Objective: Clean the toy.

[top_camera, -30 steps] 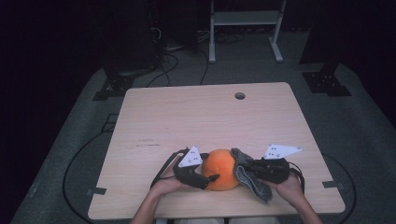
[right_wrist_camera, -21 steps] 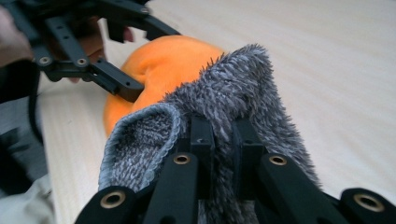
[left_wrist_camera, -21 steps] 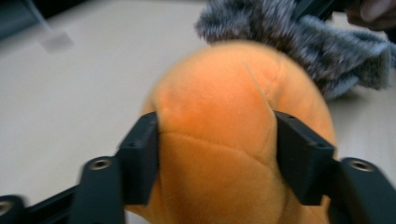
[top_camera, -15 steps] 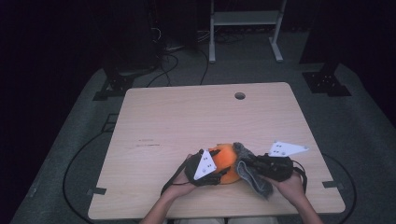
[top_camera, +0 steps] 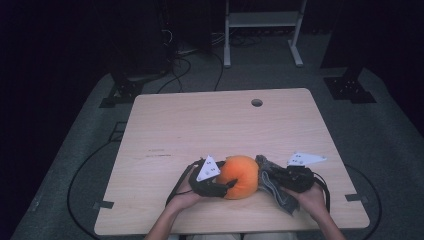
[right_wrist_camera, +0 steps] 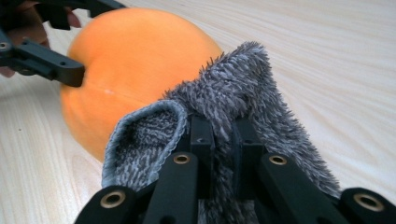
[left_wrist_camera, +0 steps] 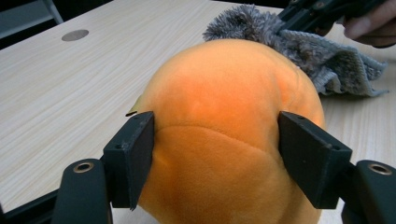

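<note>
The table [top_camera: 200,125] is the biggest thing in front of me: a pale wooden top with a small round hole [top_camera: 257,102] near its far edge, at about one o'clock from the centre as the high view shows it. It stands on a grey floor with dark cables [top_camera: 80,170] looping round at nine o'clock.

Next in size is the orange plush ball [top_camera: 240,176], which sits on the table near my edge, at about five o'clock from the table's centre. It lies between my two grippers.

The grey fluffy cloth [top_camera: 272,182] comes next. It lies at three o'clock of the ball, touching its side, with part of it draped toward the near edge of the table.

My left gripper [left_wrist_camera: 217,154] comes at the ball from nine o'clock. In the left gripper view its two black jaws stand on either side of the ball, and both pads press against the plush, so I have it clamped on the ball. Those jaws have just been opening a little, with the ball between them all the while.

My right gripper [right_wrist_camera: 219,135] sits at three o'clock of the ball, and its jaws are together on a fold of the cloth. In the right gripper view the fluffy pile bunches up over the jaw tips, and the ball rises just behind it at eleven o'clock.
</note>
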{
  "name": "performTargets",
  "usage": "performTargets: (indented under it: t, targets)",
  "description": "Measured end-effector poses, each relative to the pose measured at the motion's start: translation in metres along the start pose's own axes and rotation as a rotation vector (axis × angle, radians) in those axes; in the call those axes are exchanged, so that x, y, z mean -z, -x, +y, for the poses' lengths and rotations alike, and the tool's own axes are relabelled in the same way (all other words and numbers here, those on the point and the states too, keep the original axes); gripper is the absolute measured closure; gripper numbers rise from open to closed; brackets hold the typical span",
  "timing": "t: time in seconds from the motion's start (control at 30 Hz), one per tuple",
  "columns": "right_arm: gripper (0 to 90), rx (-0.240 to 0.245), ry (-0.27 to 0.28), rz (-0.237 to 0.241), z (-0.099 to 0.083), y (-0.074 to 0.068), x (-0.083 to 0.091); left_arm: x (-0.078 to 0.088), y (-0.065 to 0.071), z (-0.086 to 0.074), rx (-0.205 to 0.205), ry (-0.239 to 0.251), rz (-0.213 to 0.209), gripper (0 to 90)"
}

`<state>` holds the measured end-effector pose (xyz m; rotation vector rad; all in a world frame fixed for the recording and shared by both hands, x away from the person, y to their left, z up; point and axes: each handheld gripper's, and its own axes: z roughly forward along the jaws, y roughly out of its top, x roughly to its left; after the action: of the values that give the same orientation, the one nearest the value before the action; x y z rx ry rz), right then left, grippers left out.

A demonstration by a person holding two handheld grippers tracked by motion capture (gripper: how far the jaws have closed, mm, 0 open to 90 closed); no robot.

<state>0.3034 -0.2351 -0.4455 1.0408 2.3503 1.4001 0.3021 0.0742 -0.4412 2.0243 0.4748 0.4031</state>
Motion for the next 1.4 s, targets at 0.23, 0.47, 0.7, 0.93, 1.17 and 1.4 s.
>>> performTargets:
  t: [0.23,0.47,0.7,0.93,1.17,1.4]
  targets:
    - [81.0,0.075,0.065,0.095,0.016,-0.022,0.003,0.004,0.002,0.003,-0.034,0.002,-0.080,26.0]
    - [80.9,0.085,0.048,0.089,0.009,-0.021,0.002,-0.008,0.003,0.007,-0.043,-0.040,-0.018,18.7]
    - [81.0,0.076,0.136,0.067,0.019,-0.022,0.018,-0.011,0.025,0.016,-0.253,0.068,0.147,38.9]
    - [81.0,0.126,0.092,0.098,0.015,-0.035,-0.001,0.002,0.002,0.018,-0.008,0.105,0.044,12.5]
    - [81.0,0.108,0.080,0.066,0.011,-0.026,0.002,-0.005,0.000,0.009,0.042,0.014,-0.019,25.3]
    - [81.0,0.011,0.049,0.020,0.002,-0.004,0.006,-0.002,0.001,0.007,0.001,0.008,-0.028,27.3]
